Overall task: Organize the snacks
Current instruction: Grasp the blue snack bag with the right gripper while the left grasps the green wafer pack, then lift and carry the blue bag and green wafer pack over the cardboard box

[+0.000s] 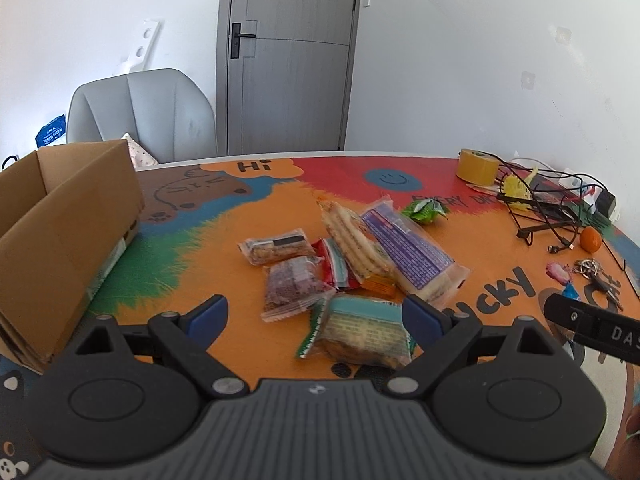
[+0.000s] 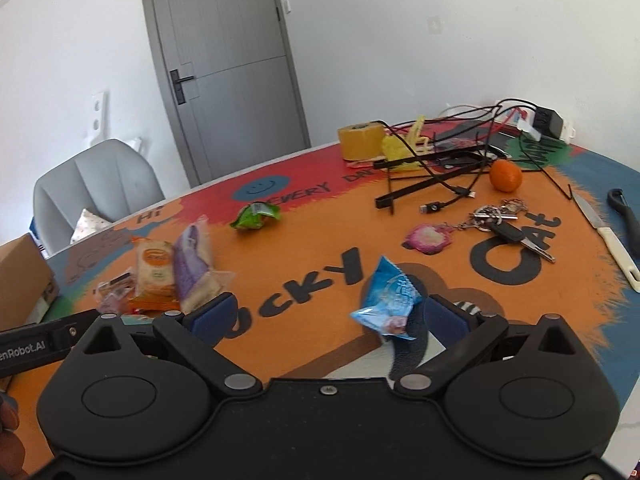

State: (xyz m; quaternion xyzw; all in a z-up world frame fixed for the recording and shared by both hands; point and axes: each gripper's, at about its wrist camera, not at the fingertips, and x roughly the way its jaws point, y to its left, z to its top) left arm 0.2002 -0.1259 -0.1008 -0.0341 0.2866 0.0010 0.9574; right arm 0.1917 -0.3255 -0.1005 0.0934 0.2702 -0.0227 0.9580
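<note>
A pile of wrapped snacks (image 1: 352, 256) lies mid-table on the colourful mat. My left gripper (image 1: 314, 316) is open, just above a teal-topped cracker pack (image 1: 364, 332) that sits between its fingers. An open cardboard box (image 1: 60, 216) stands at the left. A green snack (image 1: 424, 210) lies apart, farther back. In the right wrist view my right gripper (image 2: 328, 316) is open, with a blue snack packet (image 2: 390, 304) lying between its fingers, nearer the right one. The snack pile (image 2: 172, 276) and green snack (image 2: 256, 216) show at its left.
A tape roll (image 2: 360, 142), tangled black cables (image 2: 440, 168), an orange (image 2: 506, 175), keys with a pink charm (image 2: 492, 220), a knife (image 2: 608, 240) and a peeler (image 2: 626, 216) lie at the right. A grey chair (image 1: 140, 116) stands behind the table.
</note>
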